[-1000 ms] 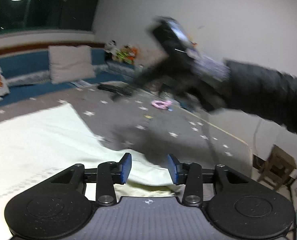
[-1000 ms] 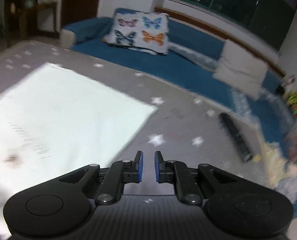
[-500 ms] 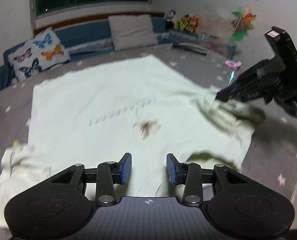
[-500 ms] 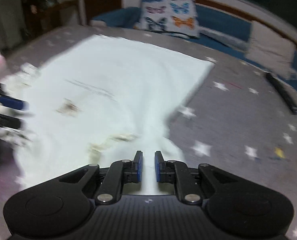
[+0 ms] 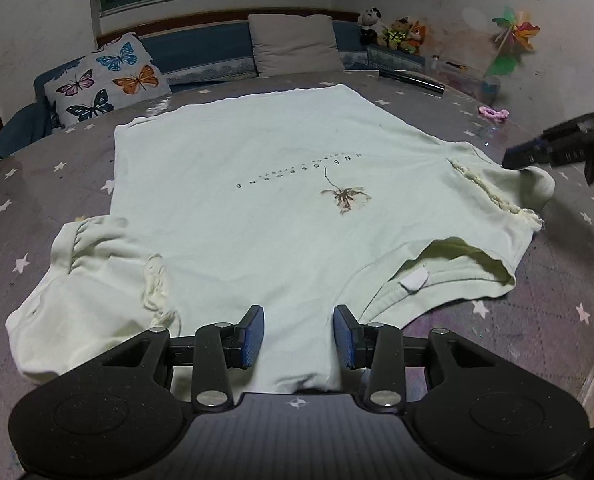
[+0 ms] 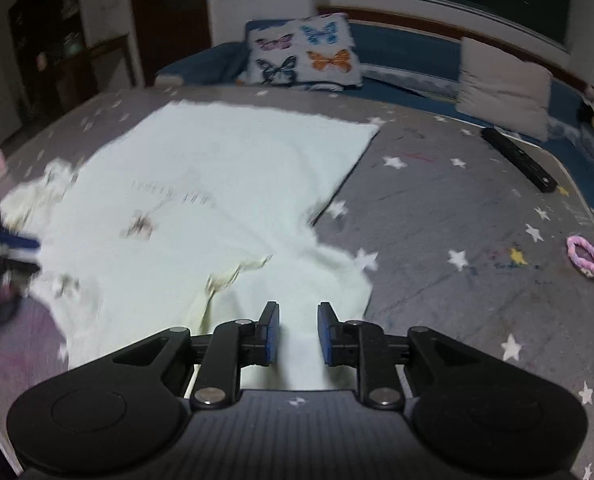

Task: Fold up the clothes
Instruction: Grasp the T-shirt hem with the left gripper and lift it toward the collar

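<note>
Our left gripper (image 5: 298, 336) is open over the near shoulder edge of the pale t-shirt (image 5: 265, 200); our right gripper (image 6: 297, 334), jaws just widening, spans its sleeve. The t-shirt lies flat on the starred mat (image 6: 437, 232), butterfly pillow (image 5: 109, 78) beyond.

**Hidden, cropped and blurred regions**

The pale green cotton T-shirt (image 5: 257, 208) has its near shoulder edge hidden behind the left gripper (image 5: 298, 336). In the right wrist view its print is smeared and unreadable. The right gripper (image 5: 537, 154) is cut off by the frame edge and blurred.
</note>
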`<act>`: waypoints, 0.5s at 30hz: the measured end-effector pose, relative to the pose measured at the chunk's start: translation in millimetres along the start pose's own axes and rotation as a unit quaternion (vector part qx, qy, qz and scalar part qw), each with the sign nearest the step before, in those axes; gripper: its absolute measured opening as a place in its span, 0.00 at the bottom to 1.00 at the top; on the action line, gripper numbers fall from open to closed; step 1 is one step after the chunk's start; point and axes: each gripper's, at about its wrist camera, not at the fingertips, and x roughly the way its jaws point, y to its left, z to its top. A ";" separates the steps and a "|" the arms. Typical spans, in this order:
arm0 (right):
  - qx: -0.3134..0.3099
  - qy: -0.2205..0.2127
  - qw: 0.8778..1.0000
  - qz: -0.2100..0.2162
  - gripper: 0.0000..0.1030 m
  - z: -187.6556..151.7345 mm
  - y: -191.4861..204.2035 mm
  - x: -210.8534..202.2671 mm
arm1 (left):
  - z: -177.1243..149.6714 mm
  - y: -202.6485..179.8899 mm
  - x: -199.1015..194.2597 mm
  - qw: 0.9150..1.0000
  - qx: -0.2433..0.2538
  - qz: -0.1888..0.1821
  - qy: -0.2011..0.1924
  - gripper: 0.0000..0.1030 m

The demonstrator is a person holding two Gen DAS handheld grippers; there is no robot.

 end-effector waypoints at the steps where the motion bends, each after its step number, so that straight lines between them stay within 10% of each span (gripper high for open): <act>1: -0.003 0.007 1.000 -0.005 0.20 -3.6 1.0 1.2 | -1.8 0.5 -1.6 1.000 0.001 0.000 0.001 0.40; 9: 0.023 0.019 0.997 -0.075 0.19 -13.4 -15.5 1.5 | -12.7 7.5 -13.9 1.000 0.008 -0.005 0.007 0.42; 15: 0.003 -0.022 1.000 -0.017 0.27 -11.0 8.6 -18.0 | -10.9 7.5 -21.3 1.000 0.016 0.004 0.004 0.42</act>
